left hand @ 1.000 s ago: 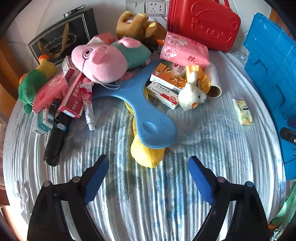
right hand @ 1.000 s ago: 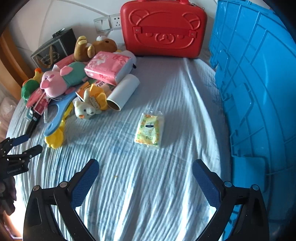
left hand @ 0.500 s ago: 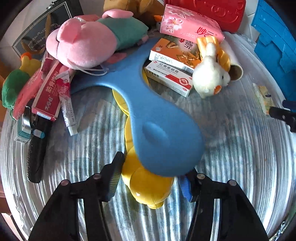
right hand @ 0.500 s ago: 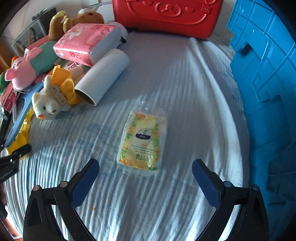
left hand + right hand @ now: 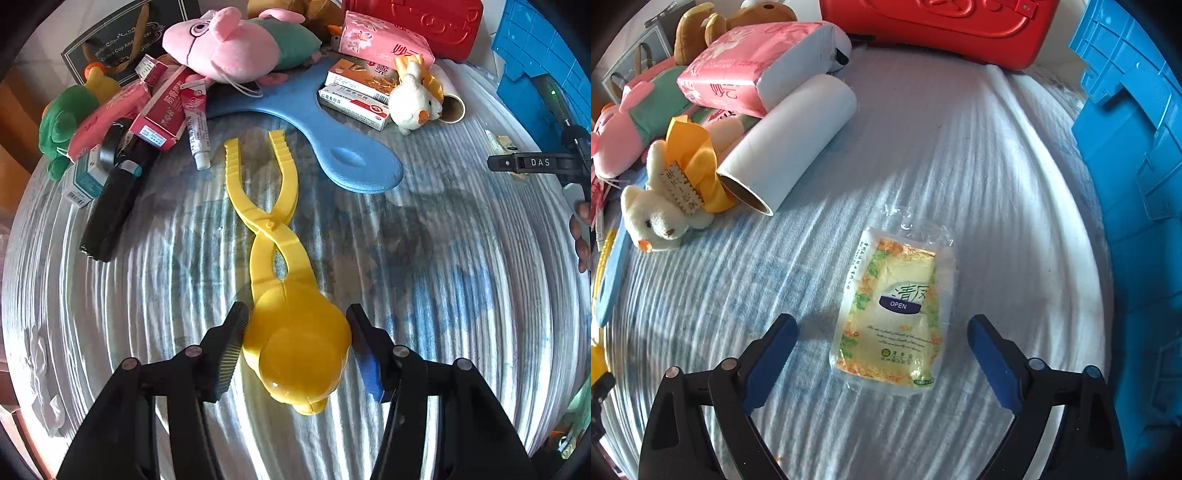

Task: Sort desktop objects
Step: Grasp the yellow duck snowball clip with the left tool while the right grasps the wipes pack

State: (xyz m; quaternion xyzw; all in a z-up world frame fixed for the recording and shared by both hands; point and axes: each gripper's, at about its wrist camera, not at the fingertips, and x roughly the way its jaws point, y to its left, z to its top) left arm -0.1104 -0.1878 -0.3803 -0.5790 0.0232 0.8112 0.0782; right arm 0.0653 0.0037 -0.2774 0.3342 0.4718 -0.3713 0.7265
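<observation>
Fingers (image 5: 232, 343) clenched on yellow snowball clip (image 5: 295, 343); closing right fingers (image 5: 990, 354) flanking tissue packet (image 5: 894, 314)

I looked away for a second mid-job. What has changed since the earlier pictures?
The left gripper closed on the yellow clamp toy's round head and dragged it clear of the blue paddle. The right gripper dropped over the tissue packet, jaws closing, not yet touching. The toy pile is unmoved.

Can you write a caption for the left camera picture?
Left gripper clamps the yellow duck-shaped tongs on the striped cloth.
</observation>
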